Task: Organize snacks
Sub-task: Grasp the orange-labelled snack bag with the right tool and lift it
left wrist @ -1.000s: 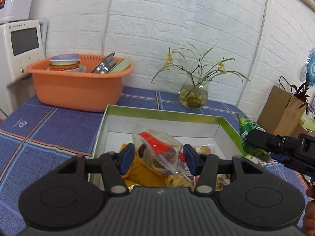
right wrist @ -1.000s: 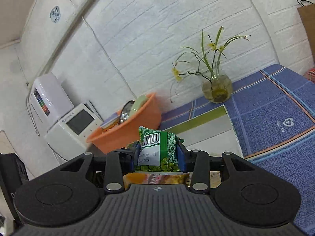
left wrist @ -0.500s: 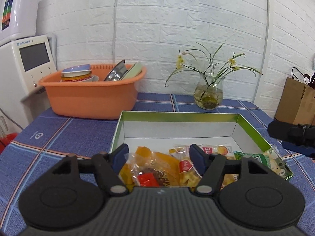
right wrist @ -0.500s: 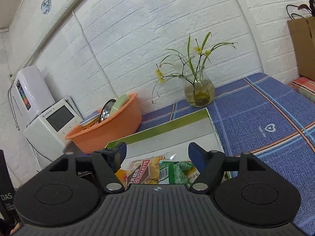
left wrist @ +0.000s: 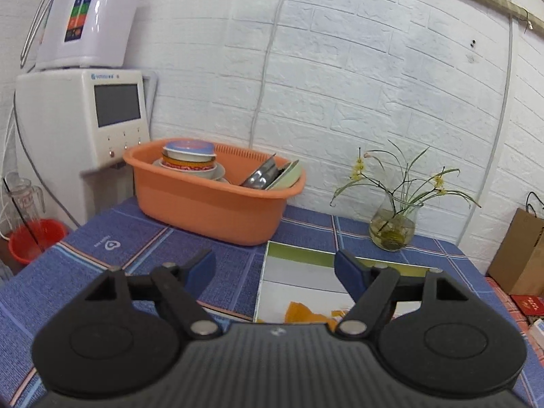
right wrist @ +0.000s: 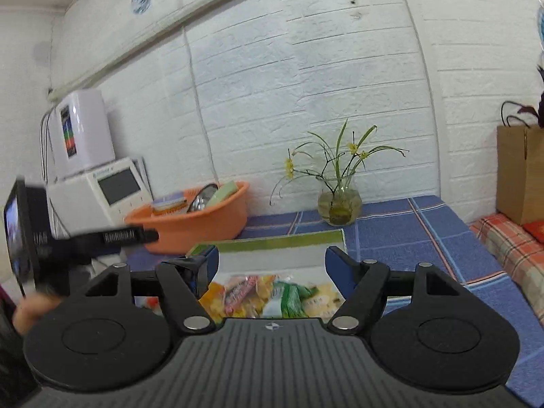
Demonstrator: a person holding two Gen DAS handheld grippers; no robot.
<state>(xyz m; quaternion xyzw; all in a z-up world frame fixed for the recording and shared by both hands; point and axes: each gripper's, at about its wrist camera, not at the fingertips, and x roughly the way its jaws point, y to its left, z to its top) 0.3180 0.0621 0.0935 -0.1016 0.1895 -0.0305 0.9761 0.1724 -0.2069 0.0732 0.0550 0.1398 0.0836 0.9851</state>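
Snack packets [right wrist: 272, 294] — right view only

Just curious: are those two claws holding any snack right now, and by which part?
Nothing is held. The left gripper is opening on air; the right gripper is open above the snacks in the box.

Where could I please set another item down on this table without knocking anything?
Bare blue cloth lies left of the green-rimmed box, in front of the orange basin. More bare cloth lies right of the box, in front of the vase. The box's near end is crowded with snack packets.
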